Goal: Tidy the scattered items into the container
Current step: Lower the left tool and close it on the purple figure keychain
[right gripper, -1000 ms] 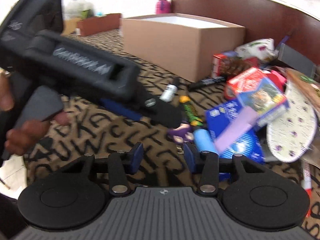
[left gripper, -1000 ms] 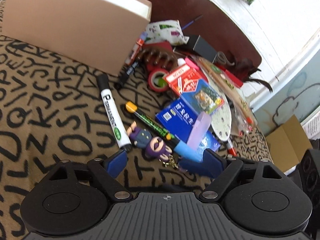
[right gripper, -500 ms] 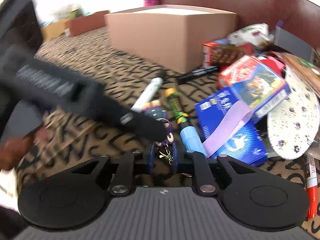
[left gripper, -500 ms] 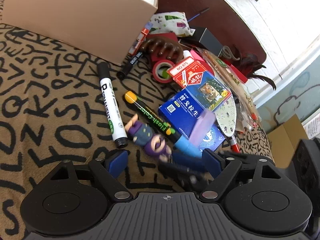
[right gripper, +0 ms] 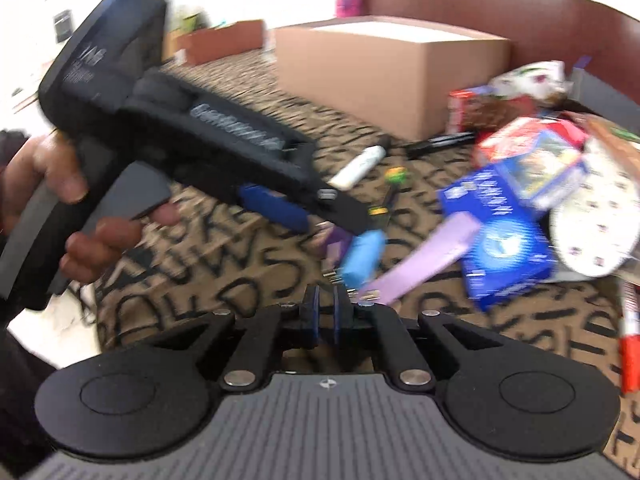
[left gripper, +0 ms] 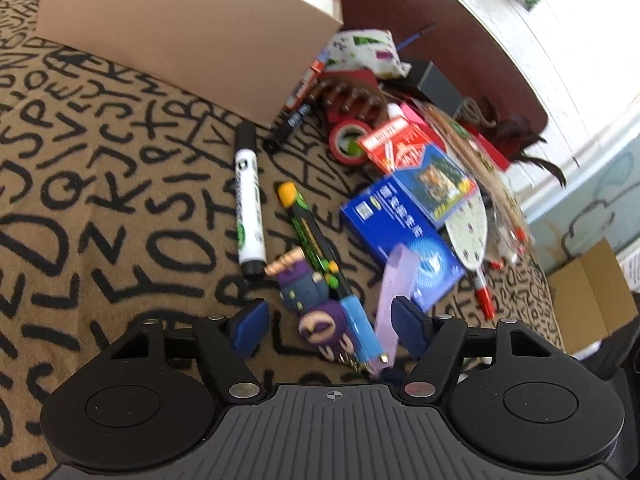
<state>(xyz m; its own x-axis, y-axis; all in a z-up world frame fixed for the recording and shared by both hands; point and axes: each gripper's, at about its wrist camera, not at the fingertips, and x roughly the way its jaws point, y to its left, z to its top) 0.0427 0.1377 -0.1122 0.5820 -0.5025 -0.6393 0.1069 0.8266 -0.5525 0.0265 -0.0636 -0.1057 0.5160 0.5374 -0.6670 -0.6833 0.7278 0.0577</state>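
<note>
A tan cardboard box (left gripper: 192,36) stands at the back on the letter-print cloth; it also shows in the right wrist view (right gripper: 392,76). A purple doll keychain (left gripper: 316,308) lies between the open fingers of my left gripper (left gripper: 332,324), beside a green pen with a blue cap (left gripper: 320,256) and a lilac strap (left gripper: 392,288). My right gripper (right gripper: 325,312) is shut, its pads nearly touching by the keychain's metal chain (right gripper: 340,280); whether it pinches the chain is blurred. The left gripper body (right gripper: 192,136) fills the left of the right wrist view.
A white marker (left gripper: 248,200), black marker (left gripper: 288,124), red tape roll (left gripper: 348,140), brown claw clip (left gripper: 348,96), blue boxes (left gripper: 404,232), red card box (left gripper: 396,140), a spotted fan (left gripper: 468,228) and a red pen (left gripper: 482,288) lie in a heap on the right.
My right gripper has shut from open and pulled back. The left gripper has come down around the purple doll, which has shifted and turned. Both views are blurred by motion.
</note>
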